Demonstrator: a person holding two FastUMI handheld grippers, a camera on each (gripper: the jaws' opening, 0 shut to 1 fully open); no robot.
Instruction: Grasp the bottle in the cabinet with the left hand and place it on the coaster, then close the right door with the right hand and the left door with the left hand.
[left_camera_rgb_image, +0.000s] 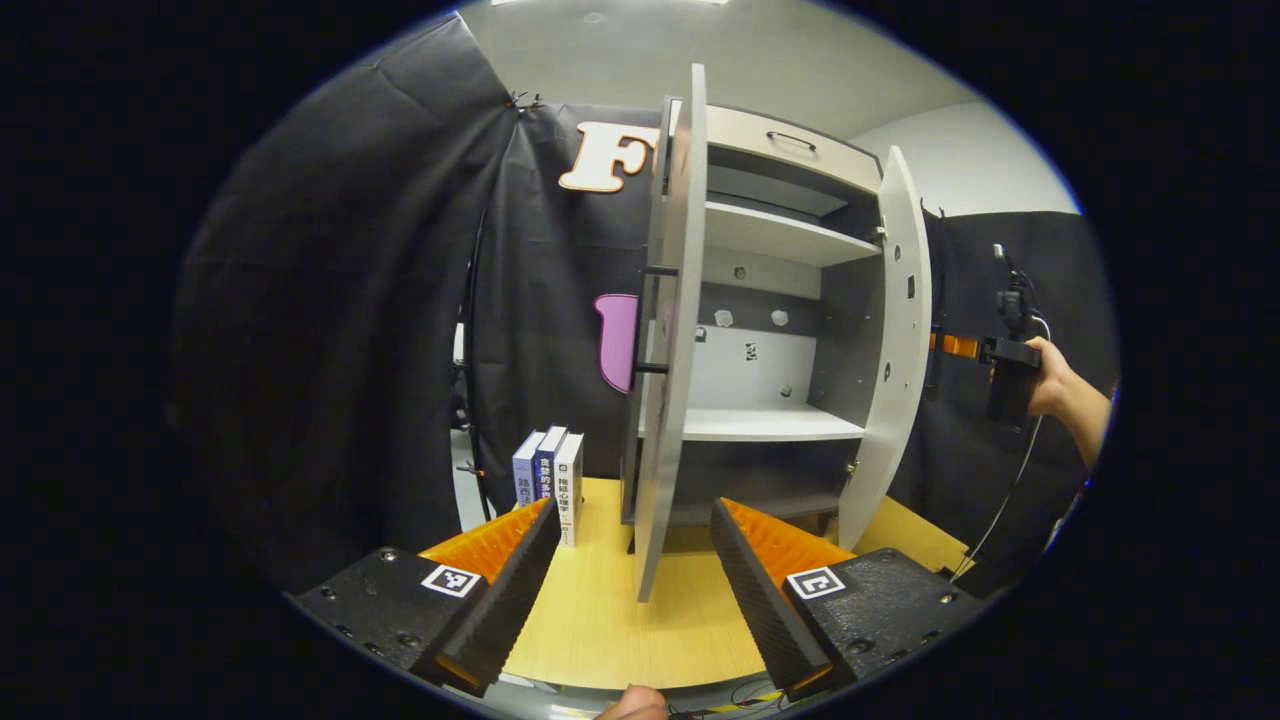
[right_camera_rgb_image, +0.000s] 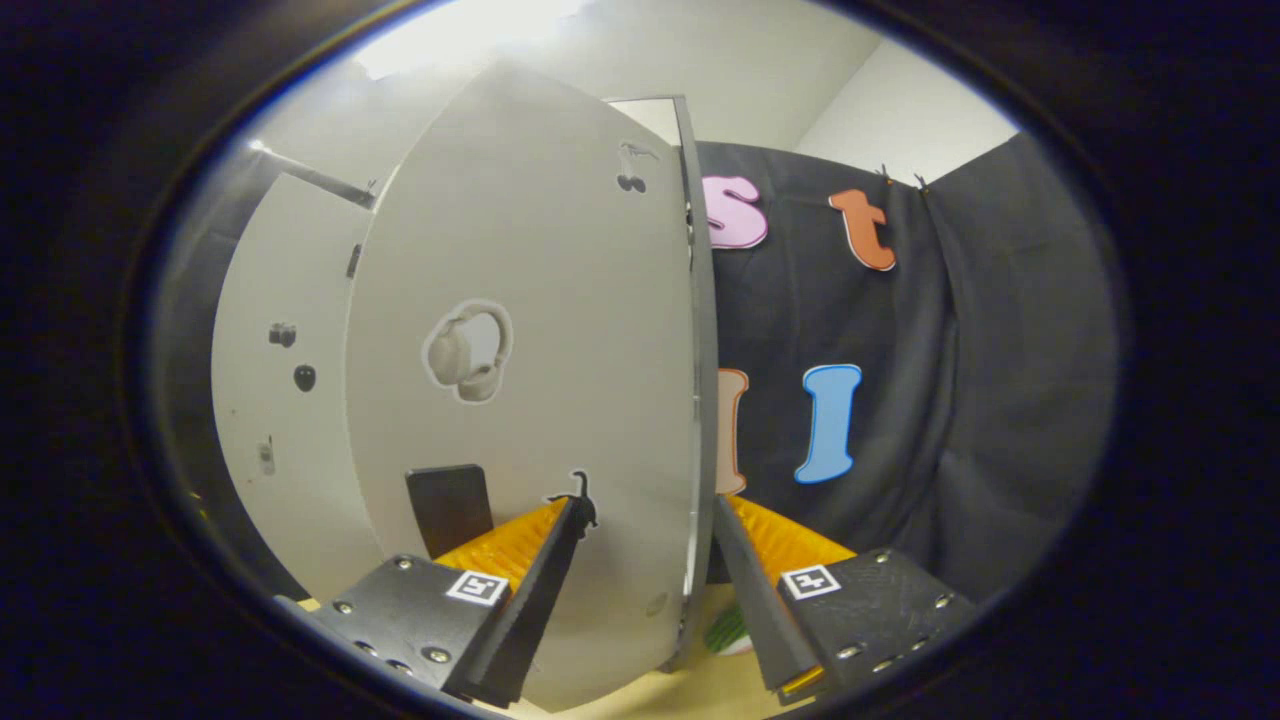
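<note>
A: In the left gripper view, what is going on?

B: The left gripper (left_camera_rgb_image: 632, 560) is hanging over the wooden table (left_camera_rgb_image: 600, 620) with its jaws apart and nothing between them, facing the edge of the left door (left_camera_rgb_image: 672, 330). That door is standing wide open, and the right door (left_camera_rgb_image: 893, 350) is open too. The cabinet (left_camera_rgb_image: 770, 300) is showing bare shelves; I am seeing no bottle on them, and I cannot tell where the bottle or the coaster is. Some books (left_camera_rgb_image: 548, 480) are standing on the table just beside the cabinet. Farther off, a hand (left_camera_rgb_image: 1050, 375) is holding the other gripper out beyond the right door.

A: And the right gripper view?

B: The right gripper (right_camera_rgb_image: 645, 570) is sitting with its jaws apart, straddling the free edge of the right door (right_camera_rgb_image: 540, 330), not visibly pressing on it.

A: So how far along?

B: Judging by the empty shelves, the bottle step is probably finished. Both doors are waiting to be closed, and the right one looks to be the step in hand.
</note>
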